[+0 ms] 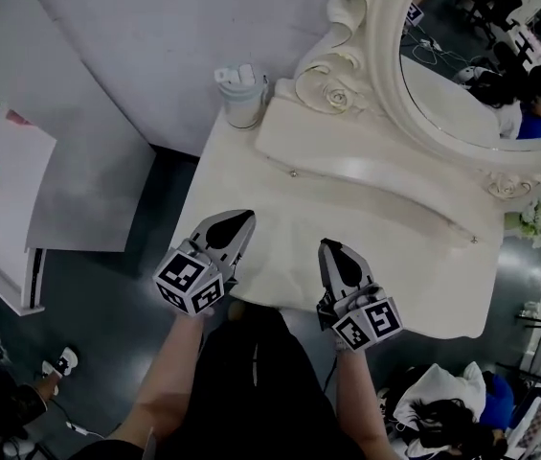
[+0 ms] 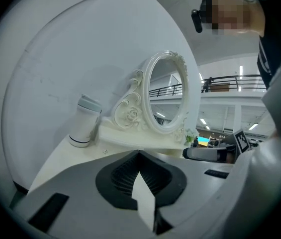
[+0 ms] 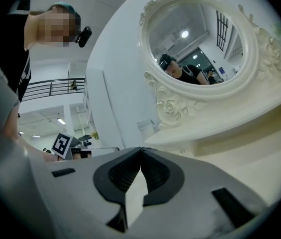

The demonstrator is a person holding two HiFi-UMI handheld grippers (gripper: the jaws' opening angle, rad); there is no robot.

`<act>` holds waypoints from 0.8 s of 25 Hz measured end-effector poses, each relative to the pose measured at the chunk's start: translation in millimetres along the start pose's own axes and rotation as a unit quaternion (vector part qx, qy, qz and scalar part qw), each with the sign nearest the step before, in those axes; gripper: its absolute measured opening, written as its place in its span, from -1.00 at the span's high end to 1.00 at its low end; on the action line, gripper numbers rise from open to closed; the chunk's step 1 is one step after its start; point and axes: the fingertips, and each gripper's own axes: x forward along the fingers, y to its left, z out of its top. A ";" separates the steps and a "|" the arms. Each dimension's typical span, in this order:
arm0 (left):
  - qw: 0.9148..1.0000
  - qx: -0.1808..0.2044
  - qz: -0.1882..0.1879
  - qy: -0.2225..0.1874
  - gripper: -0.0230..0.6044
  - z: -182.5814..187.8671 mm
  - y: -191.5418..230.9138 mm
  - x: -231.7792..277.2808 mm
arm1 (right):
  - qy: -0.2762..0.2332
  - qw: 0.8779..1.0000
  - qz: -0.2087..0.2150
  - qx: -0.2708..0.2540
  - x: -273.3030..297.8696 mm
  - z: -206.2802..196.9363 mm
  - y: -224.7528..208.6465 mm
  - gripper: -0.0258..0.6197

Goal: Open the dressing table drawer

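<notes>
**Both grippers shut above the table's near edge**

The left gripper (image 1: 243,220) and right gripper (image 1: 329,249) sit side by side, well apart, over the front edge of the cream dressing table (image 1: 251,175); each pair of jaws is pressed together with nothing between them; both point toward the raised drawer tier (image 1: 375,185) under the oval mirror (image 1: 462,84); its front carries a small knob (image 1: 294,172) at the left and another at the right end; a bare stretch of tabletop lies between the jaw tips and that tier; a white cup (image 1: 241,103) stands at the back-left corner, just beside the tier; dark floor (image 1: 117,295) borders the table's left edge, with a white cabinet (image 1: 7,195) beyond it.
</notes>
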 end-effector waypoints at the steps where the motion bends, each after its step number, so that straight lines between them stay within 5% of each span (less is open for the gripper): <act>1: 1.000 0.003 0.002 0.003 0.92 -1.6 1.9 5.9 | 0.003 1.000 0.001 -0.003 4.1 -0.2 -4.4 0.91; 7: 1.000 0.019 0.003 0.018 0.92 -9.6 7.3 45.7 | 0.019 1.000 0.006 -0.008 25.4 -4.7 -27.1 0.91; 14: 0.997 0.053 0.016 0.062 0.49 -21.1 22.2 94.1 | 0.042 0.998 0.010 -0.045 54.2 -7.6 -47.0 0.91; 20: 0.991 0.073 0.044 0.101 0.34 -34.5 36.6 119.6 | 0.058 0.998 0.019 -0.035 73.2 -16.0 -56.9 0.91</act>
